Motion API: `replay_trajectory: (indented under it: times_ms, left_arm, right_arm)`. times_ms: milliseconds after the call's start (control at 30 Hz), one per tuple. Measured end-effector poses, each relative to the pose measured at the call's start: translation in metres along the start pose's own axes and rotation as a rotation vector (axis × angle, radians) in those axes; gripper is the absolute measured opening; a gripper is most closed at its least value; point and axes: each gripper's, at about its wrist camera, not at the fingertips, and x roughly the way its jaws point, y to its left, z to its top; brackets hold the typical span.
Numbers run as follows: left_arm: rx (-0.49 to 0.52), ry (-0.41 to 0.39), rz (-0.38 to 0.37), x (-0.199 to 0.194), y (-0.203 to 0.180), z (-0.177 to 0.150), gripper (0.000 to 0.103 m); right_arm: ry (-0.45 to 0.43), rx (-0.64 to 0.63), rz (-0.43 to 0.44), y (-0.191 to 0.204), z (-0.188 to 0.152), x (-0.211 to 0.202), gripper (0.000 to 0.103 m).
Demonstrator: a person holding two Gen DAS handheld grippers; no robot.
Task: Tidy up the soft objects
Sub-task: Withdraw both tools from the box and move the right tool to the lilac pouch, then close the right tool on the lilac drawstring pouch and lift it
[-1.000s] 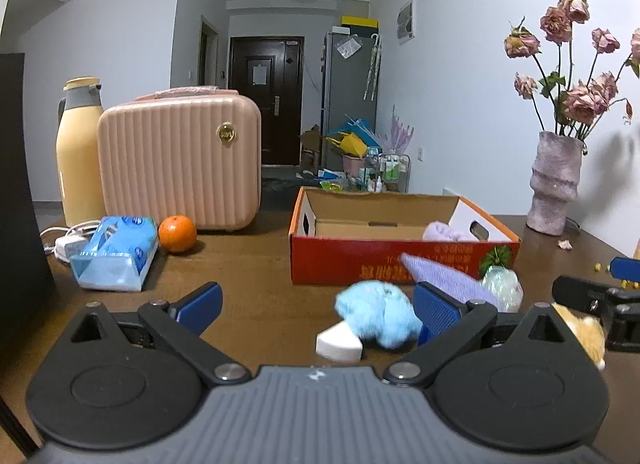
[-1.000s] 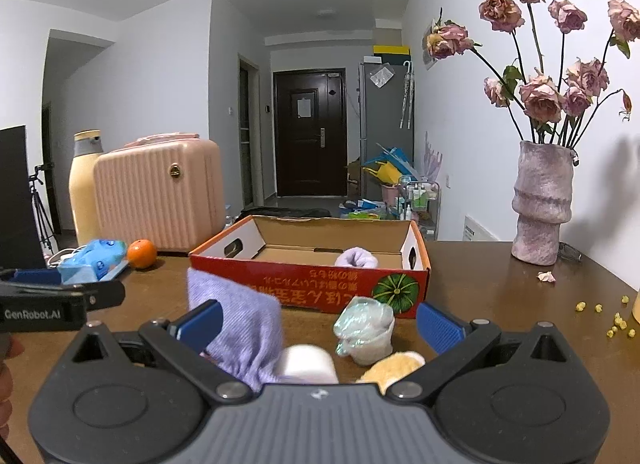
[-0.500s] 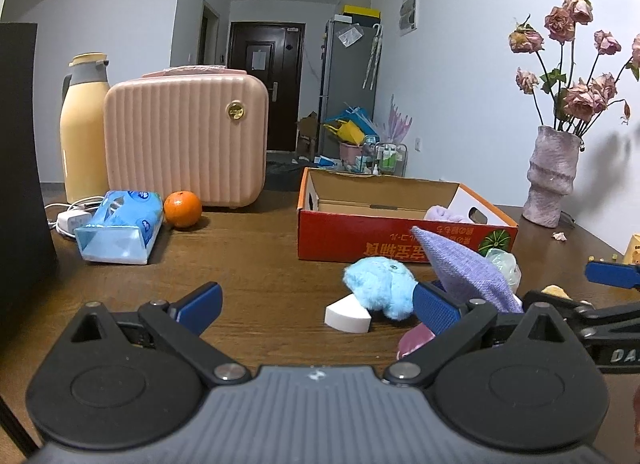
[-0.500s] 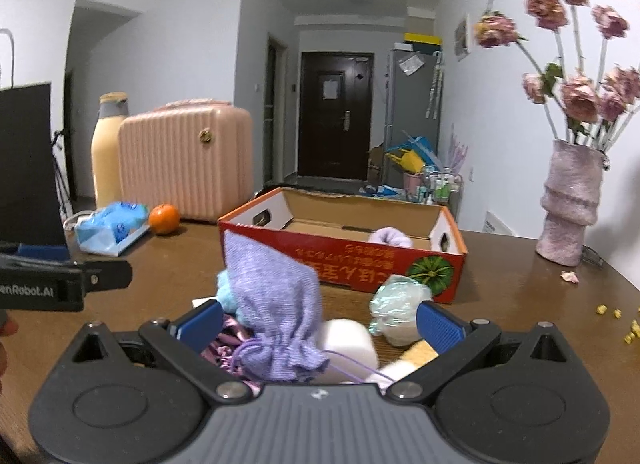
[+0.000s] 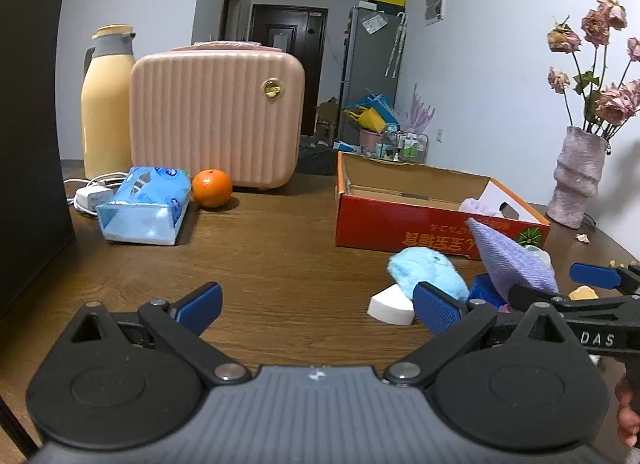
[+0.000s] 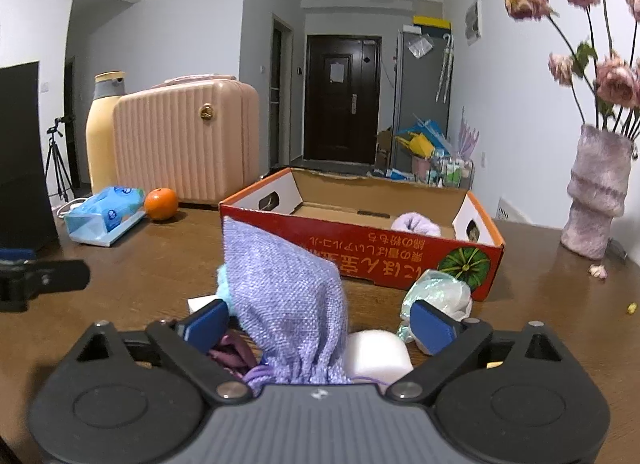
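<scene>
A purple knit pouch (image 6: 286, 304) stands upright on the brown table, between the fingers of my right gripper (image 6: 320, 324). Its jaws are closing, but the pads do not touch the pouch. A white soft block (image 6: 376, 352) and a dark magenta cloth (image 6: 232, 354) lie beside the pouch. A crinkly pale bag (image 6: 436, 294) sits by the right finger. My left gripper (image 5: 318, 306) is open over bare table. A blue plush (image 5: 424, 270) and a white sponge (image 5: 390, 306) lie just past its right finger. The red cardboard box (image 6: 360, 252) holds a lilac fluffy item (image 6: 414, 223).
At the back left are a pink ribbed case (image 5: 216, 119), a yellow thermos (image 5: 106, 103), a tissue pack (image 5: 144, 203) and an orange (image 5: 212, 187). A tall black object (image 5: 28, 143) borders the left edge. A vase of dried roses (image 6: 596, 199) stands at the far right.
Both grippers came forward and lower. The purple pouch now stands deep between the right fingers, and the right gripper has entered the left wrist view beside the pouch.
</scene>
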Motion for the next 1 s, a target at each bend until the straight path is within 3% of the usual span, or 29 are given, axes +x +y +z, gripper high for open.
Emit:
replay_trajectory:
  times_ms: [67,167,233,333,367,400,567,1000]
  left_arm:
    - [-0.006,0.005,0.004,0.001,0.003,0.0,0.103]
    - [-0.016,0.017,0.005,0.004,0.007,0.0,0.103]
    - [-0.018,0.025,0.004,0.006,0.008,0.0,0.103]
    - [-0.015,0.031,0.004,0.008,0.007,-0.001,0.103]
    - [-0.013,0.033,0.005,0.008,0.007,-0.001,0.103]
    - [-0.011,0.034,0.007,0.009,0.006,-0.001,0.103]
    - [-0.01,0.044,0.018,0.012,0.006,-0.003,0.103]
    - [0.011,0.04,0.052,0.017,0.001,-0.006,0.103]
  right_arm:
    - [0.012,0.022,0.007,-0.004,-0.001,0.005,0.093]
    - [0.045,0.052,0.032,-0.01,-0.003,0.014,0.075]
    - [0.039,0.058,0.033,-0.012,-0.005,0.014,0.069]
    - [0.013,0.07,0.06,-0.014,-0.006,0.01,0.047]
    - [0.007,0.072,0.07,-0.014,-0.006,0.009,0.034]
    - [0.004,0.07,0.074,-0.014,-0.006,0.008,0.03]
    - [-0.028,0.036,0.071,-0.01,-0.007,0.002,0.022]
    - [-0.159,0.036,0.055,-0.017,-0.006,-0.034,0.02]
